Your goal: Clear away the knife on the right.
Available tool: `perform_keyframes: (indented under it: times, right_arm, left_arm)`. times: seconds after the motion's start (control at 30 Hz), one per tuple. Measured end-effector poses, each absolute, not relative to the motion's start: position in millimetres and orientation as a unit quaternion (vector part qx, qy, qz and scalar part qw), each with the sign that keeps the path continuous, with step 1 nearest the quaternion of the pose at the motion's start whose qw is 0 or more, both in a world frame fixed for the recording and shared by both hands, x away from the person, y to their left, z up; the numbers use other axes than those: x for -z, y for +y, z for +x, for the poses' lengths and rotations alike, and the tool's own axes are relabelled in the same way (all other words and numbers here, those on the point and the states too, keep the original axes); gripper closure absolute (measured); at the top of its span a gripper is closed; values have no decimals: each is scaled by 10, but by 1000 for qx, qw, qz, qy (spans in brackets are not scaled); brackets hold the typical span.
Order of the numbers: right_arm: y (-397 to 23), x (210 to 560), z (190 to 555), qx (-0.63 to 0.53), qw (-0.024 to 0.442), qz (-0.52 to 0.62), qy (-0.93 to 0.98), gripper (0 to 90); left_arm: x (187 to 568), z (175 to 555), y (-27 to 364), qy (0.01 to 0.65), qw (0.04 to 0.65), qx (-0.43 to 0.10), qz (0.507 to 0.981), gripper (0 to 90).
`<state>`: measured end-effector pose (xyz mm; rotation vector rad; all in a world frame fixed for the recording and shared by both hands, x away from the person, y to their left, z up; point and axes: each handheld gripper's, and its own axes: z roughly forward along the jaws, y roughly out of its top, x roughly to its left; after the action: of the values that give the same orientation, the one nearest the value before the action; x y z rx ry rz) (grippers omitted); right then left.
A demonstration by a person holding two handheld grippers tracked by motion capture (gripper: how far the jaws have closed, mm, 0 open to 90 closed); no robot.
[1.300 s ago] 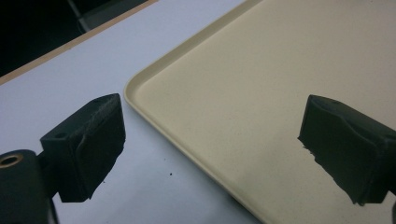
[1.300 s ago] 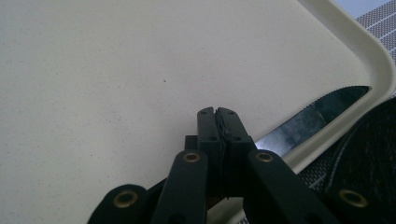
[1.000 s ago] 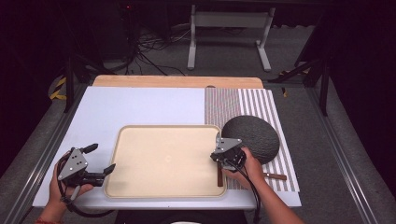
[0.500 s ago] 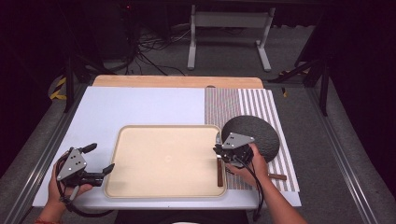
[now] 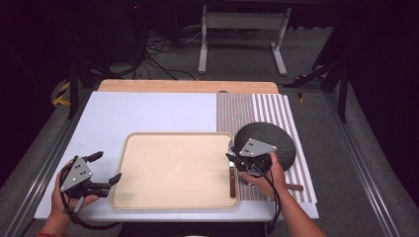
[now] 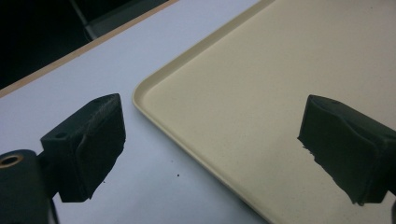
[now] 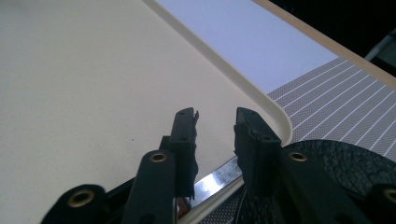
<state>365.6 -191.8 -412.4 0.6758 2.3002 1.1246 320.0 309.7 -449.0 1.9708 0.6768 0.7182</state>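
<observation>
Over on the left, the left gripper point(image 5: 101, 170) is held just off the tray's point(image 5: 148, 139) near-left corner, jaws spread wide with nothing between them; no change is seen there from a second ago. In the left gripper view the tray point(image 6: 289, 84) corner is framed between the two pads. Moving right, a knife point(image 5: 232, 180) with a brown handle is now laid on the tray along its right rim. A second ago it was hidden under the right gripper point(image 5: 231, 159), which has since been lifted a bit toward the dark plate point(image 5: 281, 140). Its jaws have just been opening and are now parted, with the shiny blade point(image 7: 217, 179) seen below the gap, not pinched. Another brown-handled piece point(image 5: 294, 187) is left on the striped mat point(image 5: 276, 106).
</observation>
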Motion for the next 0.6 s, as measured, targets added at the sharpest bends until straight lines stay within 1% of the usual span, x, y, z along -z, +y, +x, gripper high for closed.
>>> perform_keyframes:
  times: [0.1,0.17,0.3,0.37,0.43,0.47,0.5,0.53,0.6]
  right_arm:
    - [-1909,4101,3636,-416,255,242,839,652]
    - [-1906,4100,3632,-416,253,241,840,649]
    - [-1897,4099,3620,-418,254,237,839,594]
    - [-1896,4093,3615,-420,256,236,838,585]
    - [-1895,4083,3612,-422,257,237,837,547]
    - [-1895,4083,3612,-422,257,237,837,547]
    - [-1898,4075,3611,-424,260,239,834,501]
    - [-1898,4075,3611,-424,260,239,834,501]
    - [-1897,4068,3612,-425,264,243,831,427]
  left_arm:
    - [4487,3200,3104,275,452,-293,796,78]
    - [4487,3204,3107,273,451,-292,798,78]
    - [4489,3207,3095,273,450,-291,799,77]
    - [4489,3205,3092,273,449,-291,799,77]
    - [4489,3204,3095,273,447,-294,800,76]
    - [4489,3204,3095,273,447,-294,800,76]
    - [4489,3204,3096,273,446,-294,800,77]
    - [4491,3203,3095,273,446,-293,800,77]
    - [4492,3204,3096,274,447,-291,800,76]
